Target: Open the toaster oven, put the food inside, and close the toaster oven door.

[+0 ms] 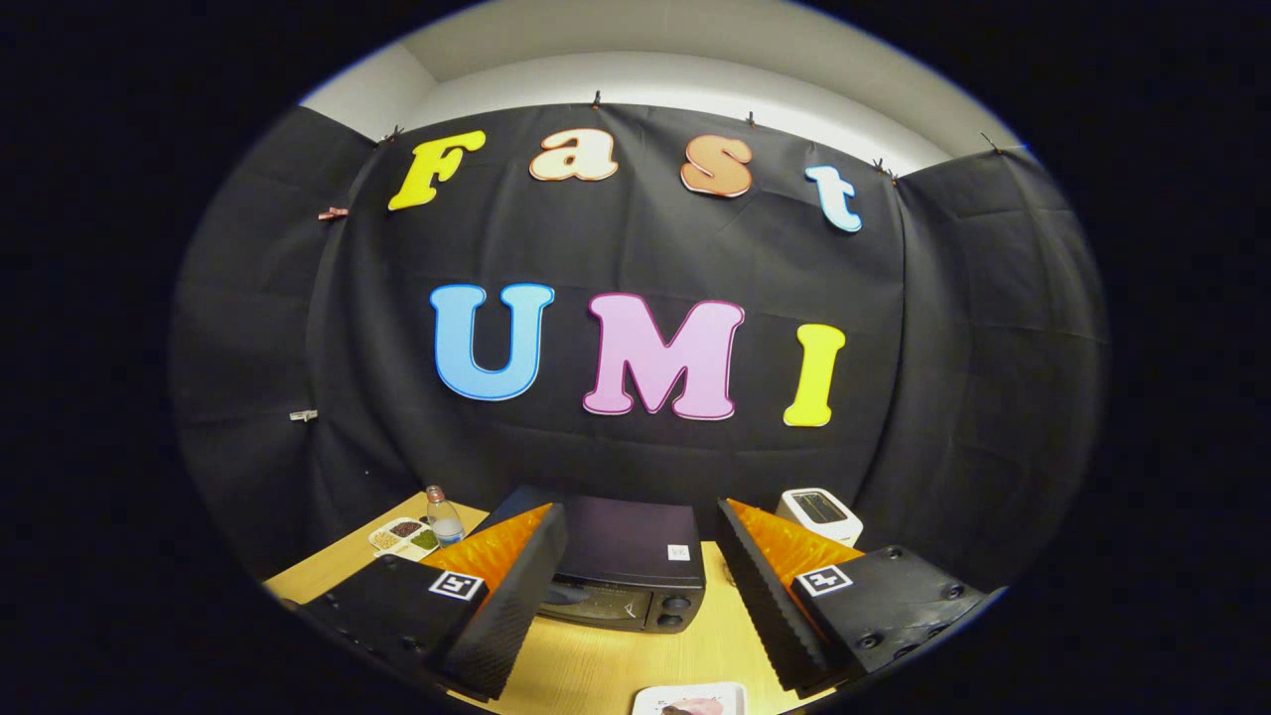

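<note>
- The claw (635, 596) was wide open, its two fingers spread well apart and holding nothing
- Each finger (506, 606) showed a black ribbed inner pad, an orange wedge behind it and a small square black-and-white marker on its black body
- The toaster oven (626, 566) sat just ahead of the fingers, seen through the gap between them, on the light wooden table (616, 665)
- Its door was closed; the dark glass front faced the claw, with two round knobs at the front's right end and a small white sticker on its black top
- The food lay on a white plate (692, 700) below the gap between the fingers, nearer than the oven and slightly toward the right finger; what kind of food it was could not be told
- Beyond the left finger stood a small clear bottle (443, 516) beside a white divided tray (402, 537) holding dark and green contents
- Beyond the right finger, by the black cloth wall, sat a small white device (820, 513) with a dark top face
</note>
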### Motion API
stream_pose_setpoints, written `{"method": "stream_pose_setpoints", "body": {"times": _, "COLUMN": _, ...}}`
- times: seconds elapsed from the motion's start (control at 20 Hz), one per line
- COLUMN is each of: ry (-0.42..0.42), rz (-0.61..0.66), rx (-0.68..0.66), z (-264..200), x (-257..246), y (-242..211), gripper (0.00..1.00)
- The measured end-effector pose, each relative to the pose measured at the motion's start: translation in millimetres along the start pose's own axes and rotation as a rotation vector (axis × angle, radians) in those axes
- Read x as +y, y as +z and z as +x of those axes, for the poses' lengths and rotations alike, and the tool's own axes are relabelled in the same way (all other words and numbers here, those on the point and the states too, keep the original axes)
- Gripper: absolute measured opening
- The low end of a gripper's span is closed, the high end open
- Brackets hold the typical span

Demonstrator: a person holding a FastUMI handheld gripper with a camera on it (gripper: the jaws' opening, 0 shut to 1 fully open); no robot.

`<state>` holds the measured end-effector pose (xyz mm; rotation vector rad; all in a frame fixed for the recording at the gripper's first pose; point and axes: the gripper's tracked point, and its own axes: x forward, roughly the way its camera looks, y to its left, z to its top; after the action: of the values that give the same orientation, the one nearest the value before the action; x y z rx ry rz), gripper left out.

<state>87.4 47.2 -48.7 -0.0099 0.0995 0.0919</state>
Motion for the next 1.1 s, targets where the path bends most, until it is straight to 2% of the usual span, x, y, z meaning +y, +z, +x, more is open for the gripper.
{"method": "stream_pose_setpoints", "body": {"times": 0.6, "ry": 0.076, "rz": 0.060, "rx": 0.201, "z": 91, "x": 90, "y": -108, "gripper": 0.98}}
{"method": "stream_pose_setpoints", "body": {"times": 0.9, "ry": 0.023, "rz": 0.097, "rx": 0.328, "z": 119, "x": 101, "y": -169, "gripper": 0.99}}
{"method": "stream_pose_setpoints", "body": {"times": 1.1, "ry": -0.024, "rz": 0.110, "rx": 0.393, "z": 132, "x": 101, "y": -195, "gripper": 0.98}}
